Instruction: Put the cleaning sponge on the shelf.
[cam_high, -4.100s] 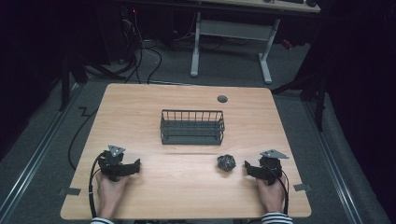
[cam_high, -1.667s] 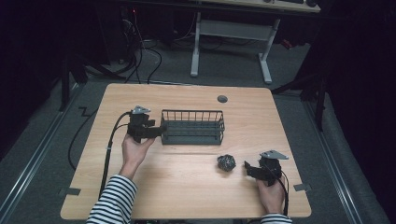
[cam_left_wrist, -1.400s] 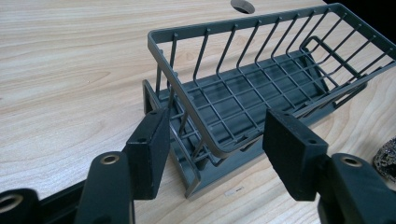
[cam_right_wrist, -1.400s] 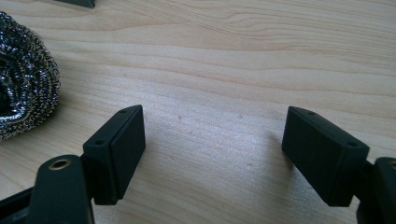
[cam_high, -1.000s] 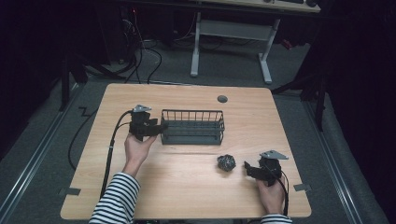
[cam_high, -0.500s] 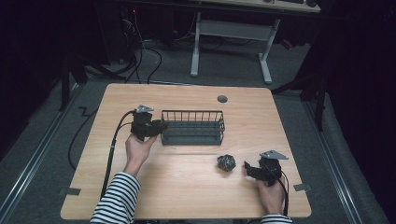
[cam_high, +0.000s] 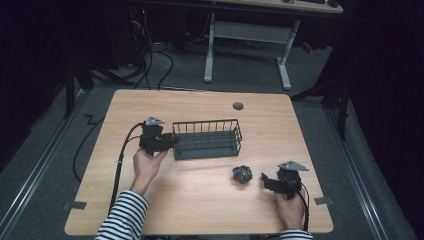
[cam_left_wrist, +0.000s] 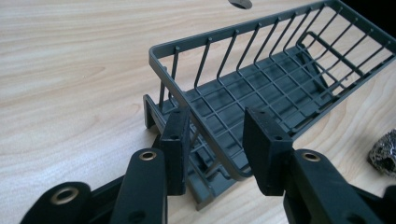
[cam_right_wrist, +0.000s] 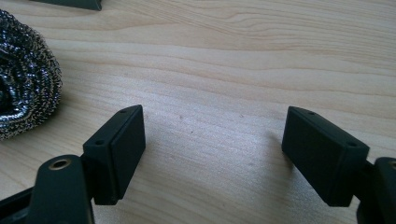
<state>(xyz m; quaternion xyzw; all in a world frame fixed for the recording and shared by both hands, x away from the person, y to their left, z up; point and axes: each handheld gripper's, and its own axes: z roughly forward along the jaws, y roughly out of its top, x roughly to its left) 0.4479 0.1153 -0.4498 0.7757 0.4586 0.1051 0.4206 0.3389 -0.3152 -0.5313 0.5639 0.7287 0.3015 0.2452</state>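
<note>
A dark grey wire basket (cam_high: 207, 137) stands on the middle of the wooden table (cam_high: 200, 210). My left gripper (cam_high: 172, 142) is at its left end. In the left gripper view the gripper (cam_left_wrist: 217, 140) has its two jaws on either side of the basket's (cam_left_wrist: 205, 39) near corner wall, shut on it. A steel wool scourer (cam_high: 242, 174) lies in front of the basket's right end. My right gripper (cam_high: 264, 180) rests on the table just right of it, open, with bare wood between the jaws (cam_right_wrist: 212, 154). The scourer (cam_right_wrist: 23, 79) sits beyond its left jaw.
A round dark grommet (cam_high: 238, 105) is set in the table behind the basket. A cable (cam_high: 120, 165) trails from the left gripper off the table's front left. Desk legs and cables stand on the floor beyond the far edge.
My left gripper went from the table's front left to the basket's left end and has stayed there over the last second. The basket's left end shifted slightly. The right gripper and scourer kept still.
</note>
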